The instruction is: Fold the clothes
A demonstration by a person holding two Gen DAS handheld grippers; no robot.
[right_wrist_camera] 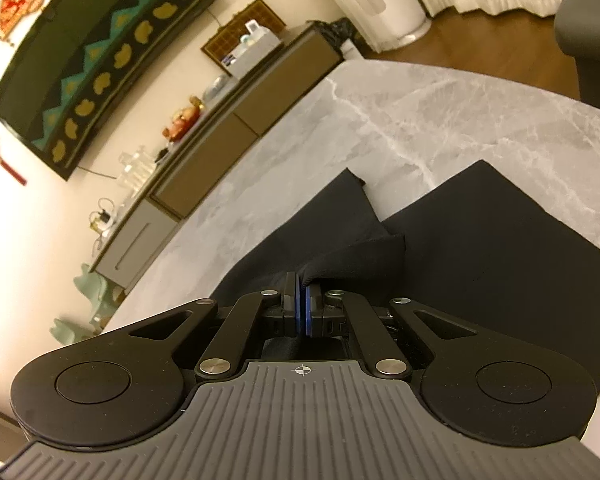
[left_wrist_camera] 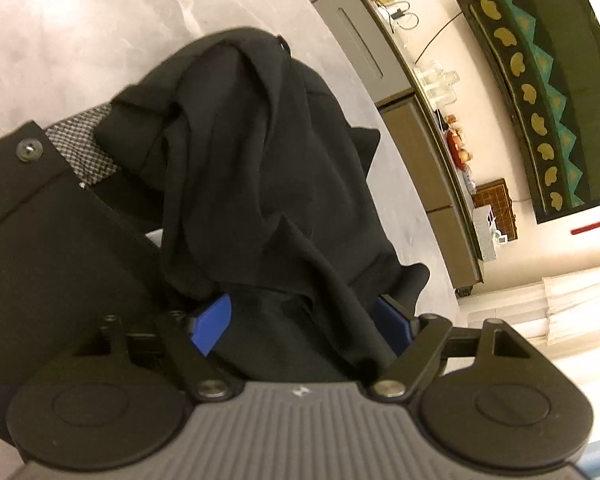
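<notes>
Mid-fold, early | black garment [left_wrist_camera: 268, 168] heaped on marble bench [right_wrist_camera: 440, 120] | left tongs [left_wrist_camera: 300, 320] spread wide, cloth draped between | right tongs [right_wrist_camera: 302, 294] clamped on a fabric edge | next: likely pull flat, align edges

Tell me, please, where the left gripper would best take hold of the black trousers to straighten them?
Probably the flat waistband beside its snap button, approached from the left: it lies smooth, while the fabric draped between the left gripper's open jaws is a bunched heap on the marble table.
</notes>
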